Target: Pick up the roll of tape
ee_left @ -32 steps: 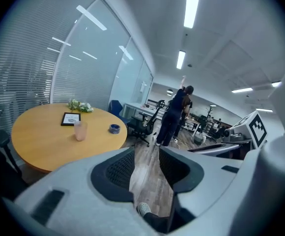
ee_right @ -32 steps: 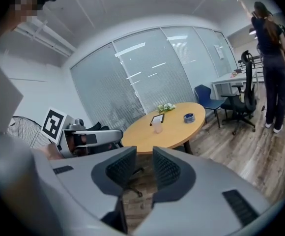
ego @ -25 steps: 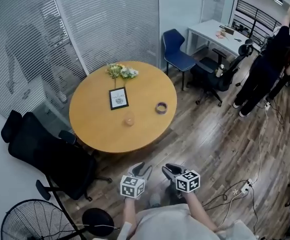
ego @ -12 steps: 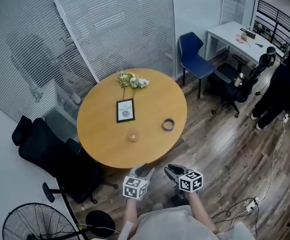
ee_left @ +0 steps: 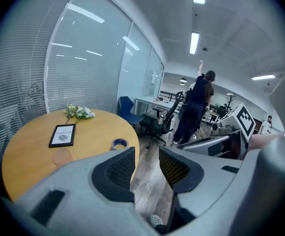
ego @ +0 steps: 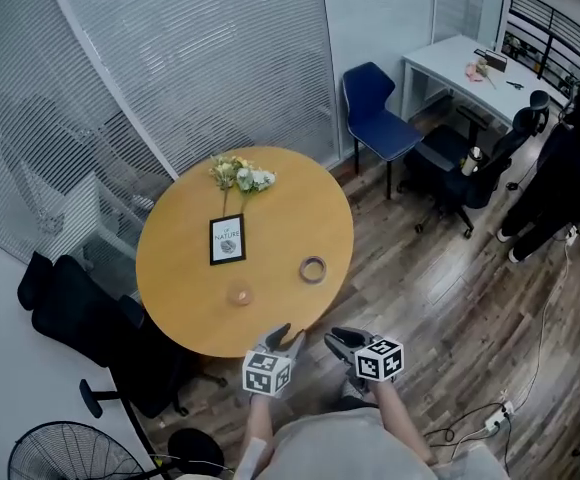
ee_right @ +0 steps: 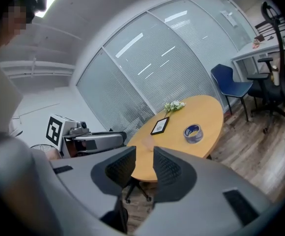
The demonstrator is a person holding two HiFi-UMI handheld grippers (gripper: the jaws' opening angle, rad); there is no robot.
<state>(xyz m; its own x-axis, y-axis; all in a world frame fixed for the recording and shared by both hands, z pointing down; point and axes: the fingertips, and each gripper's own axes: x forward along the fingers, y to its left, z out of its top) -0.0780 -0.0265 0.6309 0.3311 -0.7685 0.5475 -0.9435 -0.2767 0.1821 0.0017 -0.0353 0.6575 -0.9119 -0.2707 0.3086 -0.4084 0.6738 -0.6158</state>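
Observation:
The roll of tape (ego: 313, 268) lies flat on the round wooden table (ego: 180, 298), near its right edge. It also shows as a blue-lined ring in the left gripper view (ee_left: 119, 143) and the right gripper view (ee_right: 193, 132). My left gripper (ego: 282, 340) hovers just off the table's near edge, open and empty (ee_left: 147, 156). Beside it, over the floor, my right gripper (ego: 346, 341) points toward the table; its jaws (ee_right: 145, 156) have just been opening, with a gap and nothing between them. Both are well short of the tape.
On the table are a framed picture (ego: 227, 240), a small bunch of flowers (ego: 240, 174) and a round wooden coaster (ego: 239, 294). Black office chairs (ego: 90, 318) stand to the left, a fan (ego: 65, 453) at bottom left. A blue chair (ego: 375, 118), a white desk (ego: 465, 68) and a person (ego: 575, 158) are at the right.
Both grippers have come closer to the table, side by side. Its near edge now lies just ahead of the left gripper. The tape has not moved on the table.

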